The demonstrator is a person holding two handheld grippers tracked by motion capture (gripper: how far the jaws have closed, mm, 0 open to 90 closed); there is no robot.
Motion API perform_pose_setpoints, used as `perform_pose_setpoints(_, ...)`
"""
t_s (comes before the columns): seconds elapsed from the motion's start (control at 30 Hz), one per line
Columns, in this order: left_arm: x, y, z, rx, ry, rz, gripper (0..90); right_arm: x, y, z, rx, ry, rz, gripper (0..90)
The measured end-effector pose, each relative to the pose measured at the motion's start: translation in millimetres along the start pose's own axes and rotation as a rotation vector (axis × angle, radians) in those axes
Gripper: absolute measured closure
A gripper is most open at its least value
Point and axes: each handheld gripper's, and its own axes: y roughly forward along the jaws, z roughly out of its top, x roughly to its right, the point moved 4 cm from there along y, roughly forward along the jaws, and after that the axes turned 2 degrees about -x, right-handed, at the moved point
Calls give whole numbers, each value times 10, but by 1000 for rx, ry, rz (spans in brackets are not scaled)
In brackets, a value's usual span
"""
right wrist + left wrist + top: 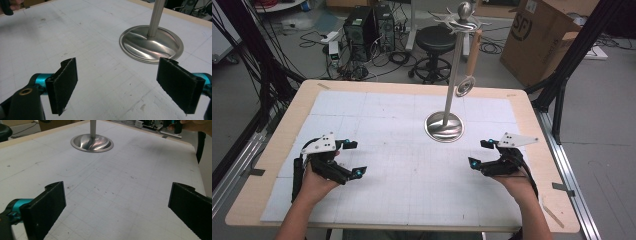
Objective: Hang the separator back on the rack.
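Both tools rest low near the front edge of the desk [272, 150], one toward each front corner. Left tool [353, 158]: jaws spread wide, nothing between them. Right tool [478, 153]: the same, wide open and empty. Each gripper view shows bare gridded mat [112, 182] between the black jaws.

The thing nearest them is the metal stand [445, 126], right of centre on the desk, nearer the back edge than the front and well apart from both tools. It has a round, dished, polished base [151, 43] and a slim upright pole [454, 65] topped by a ball with short arms. From one arm hangs a utensil with a wooden handle [474, 50] and a round metal end [465, 86], clear of the desk.

Handling, as I judge it:
- The stand looks rigid steel, with the weight low in the base; probably steady but top-tall, so a sideways push high up could tip it.
- The polished surface is likely slippery. The base rim is thin and slopes, a poor hold.
- The pole, low down, is the better place to grip the stand: narrow enough for the jaws and close to the weight.
- The hanging utensil looks light and free to swing. The wooden handle, less slick than metal, is the place to take it, lifting up off the arm rather than pulling outward.
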Motion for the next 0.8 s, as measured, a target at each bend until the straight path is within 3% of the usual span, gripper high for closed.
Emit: perform_pose_setpoints(0.8,-11,-2,-7,-6,-2,4,19,36,-2,-27,-3,15,4,164)
